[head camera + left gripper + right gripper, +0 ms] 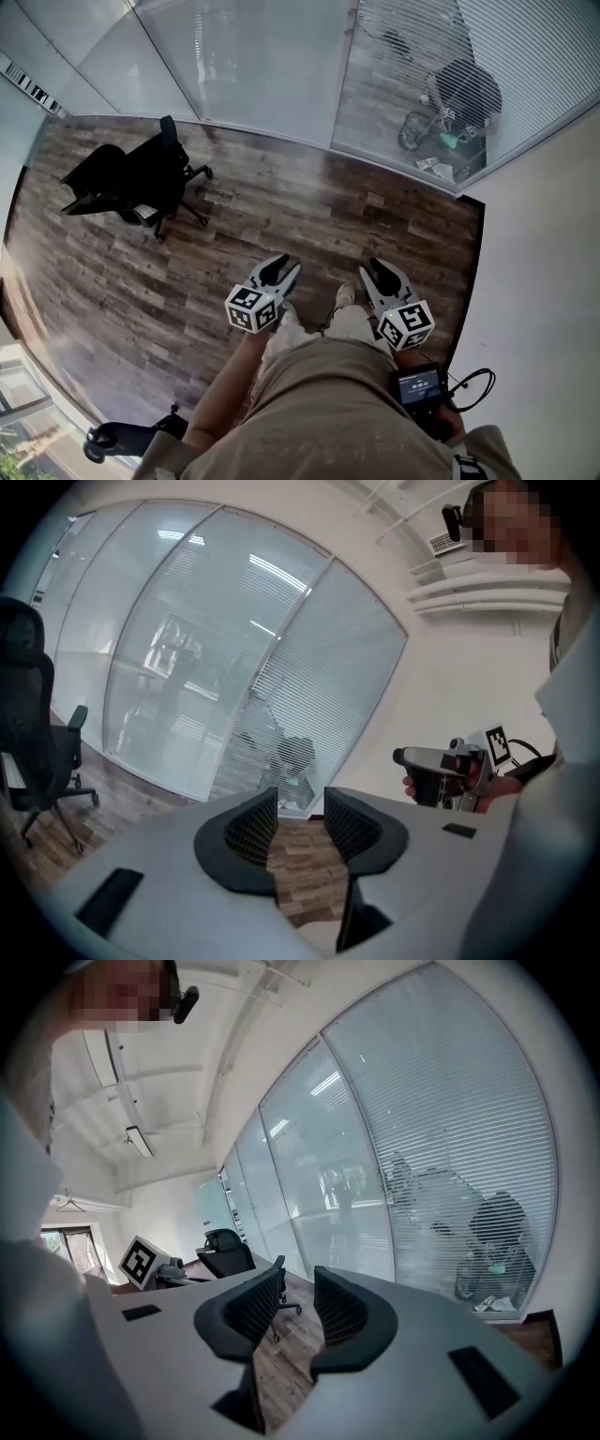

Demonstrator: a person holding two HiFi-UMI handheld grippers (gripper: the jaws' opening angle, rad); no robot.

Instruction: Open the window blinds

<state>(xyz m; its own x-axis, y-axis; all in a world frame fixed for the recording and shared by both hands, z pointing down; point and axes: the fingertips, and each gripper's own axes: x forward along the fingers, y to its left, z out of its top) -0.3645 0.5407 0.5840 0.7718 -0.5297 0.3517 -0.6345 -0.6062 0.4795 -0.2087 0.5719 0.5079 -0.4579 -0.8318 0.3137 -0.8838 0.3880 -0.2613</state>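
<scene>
The slatted window blinds (398,89) hang shut behind a glass wall at the far end of the wood floor, ahead and a little to the right of me. In the head view my left gripper (282,269) and right gripper (379,273) are held side by side at waist height, pointing toward the glass and well short of it. Seen from the left gripper view, the left gripper (301,803) is open and holds nothing, with the blinds (323,682) beyond it. The right gripper (298,1281) is open and holds nothing too, the blinds (459,1129) to its right.
A black office chair (131,178) stands at the left by the plain glass panels (244,56). A white wall (548,281) runs along the right. Behind the blinds a person (466,94) sits among small items. A black wheeled base (112,436) lies at the lower left.
</scene>
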